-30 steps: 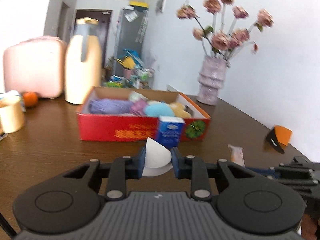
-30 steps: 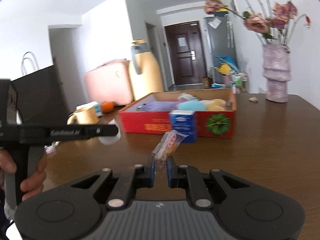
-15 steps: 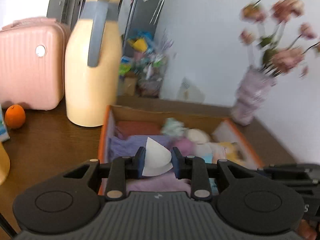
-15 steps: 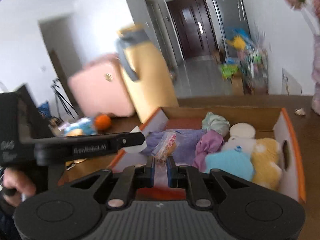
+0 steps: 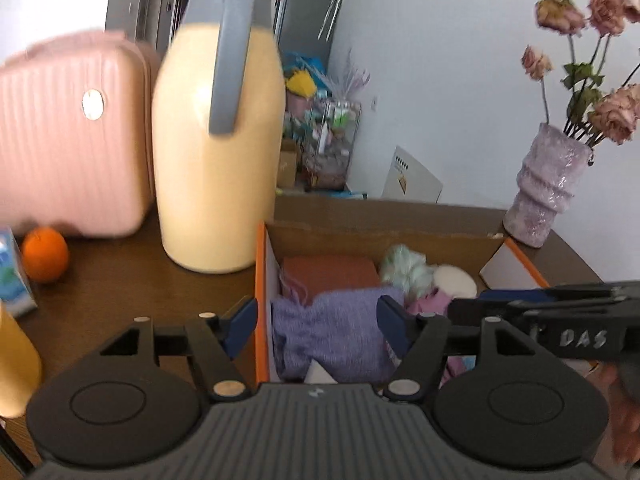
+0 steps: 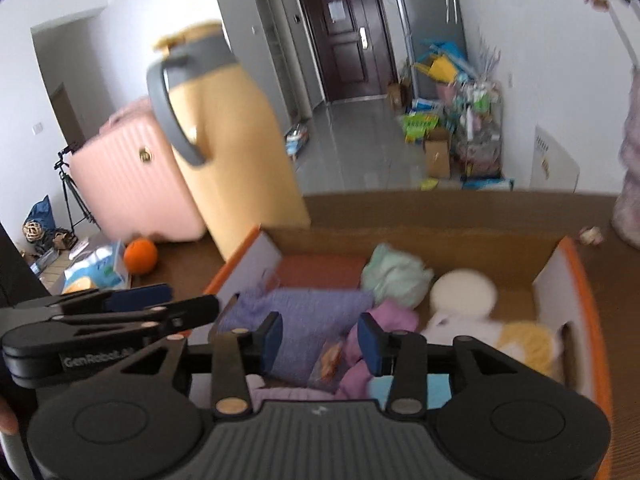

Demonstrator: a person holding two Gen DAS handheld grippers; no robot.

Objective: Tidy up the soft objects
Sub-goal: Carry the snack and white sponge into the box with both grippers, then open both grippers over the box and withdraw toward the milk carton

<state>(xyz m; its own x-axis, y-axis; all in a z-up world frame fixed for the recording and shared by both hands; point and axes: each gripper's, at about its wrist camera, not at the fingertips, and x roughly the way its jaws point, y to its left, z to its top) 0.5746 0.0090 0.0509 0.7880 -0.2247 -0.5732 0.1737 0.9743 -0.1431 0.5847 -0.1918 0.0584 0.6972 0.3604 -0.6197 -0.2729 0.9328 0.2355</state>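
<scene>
Your jaws are opening on both grippers, left gripper (image 5: 316,322) and right gripper (image 6: 319,342), nothing pinched; the white foam wedge (image 5: 320,372) and crinkly orange snack packet (image 6: 329,360) you carried a second ago now lie in the orange-rimmed cardboard box (image 6: 584,292); that delivery looks done.

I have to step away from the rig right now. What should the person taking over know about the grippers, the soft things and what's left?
Left gripper: jaws opening over the orange-rimmed cardboard box, nothing between the pads; a white wedge-shaped piece lies below on the purple knitted cloth.
Right gripper: jaws opening, pads clear of the small clear snack packet lying on the soft things below.
Also in the box: mint fluffy ball, round white pad, yellow plush.
Done: both pieces are in the box.
Left: lift both grippers clear and check the table for more soft things; none shows outside the box in these views.
</scene>
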